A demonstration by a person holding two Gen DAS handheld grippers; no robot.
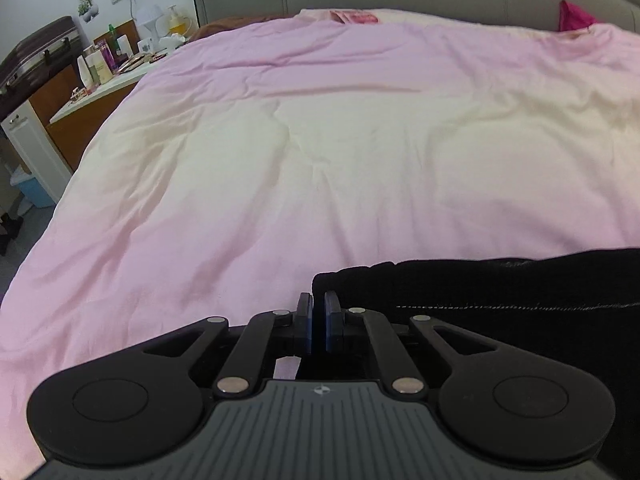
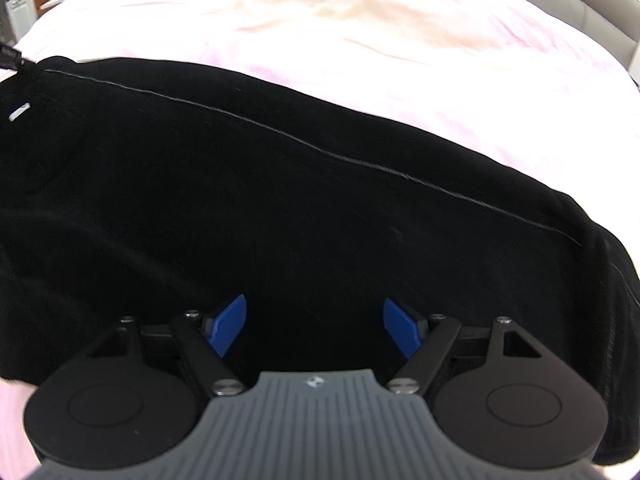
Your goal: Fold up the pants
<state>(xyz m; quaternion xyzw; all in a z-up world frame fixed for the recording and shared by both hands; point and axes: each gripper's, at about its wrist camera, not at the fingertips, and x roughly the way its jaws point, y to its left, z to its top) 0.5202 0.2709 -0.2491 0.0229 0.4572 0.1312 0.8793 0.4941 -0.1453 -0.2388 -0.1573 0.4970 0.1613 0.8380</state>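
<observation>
While black pants [image 2: 280,200] lie spread flat on pink bed cover [image 1: 320,140], no cross fold shows yet. Left tongs [image 1: 319,322] pressed together at cloth's corner, grip on fabric unclear. Right tongs [image 2: 314,326] spread apart over middle, holding nothing. Folding mostly remains.

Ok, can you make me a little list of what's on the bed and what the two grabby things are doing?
surface: bed with pink sheet
clothing: black pants lying on the sheet, pale stitched seam showing
left hand-held gripper: shut, at the pants' edge; whether cloth is pinched cannot be told
right hand-held gripper: open, above the pants, gripping nothing
beside the bed: cluttered nightstand
</observation>
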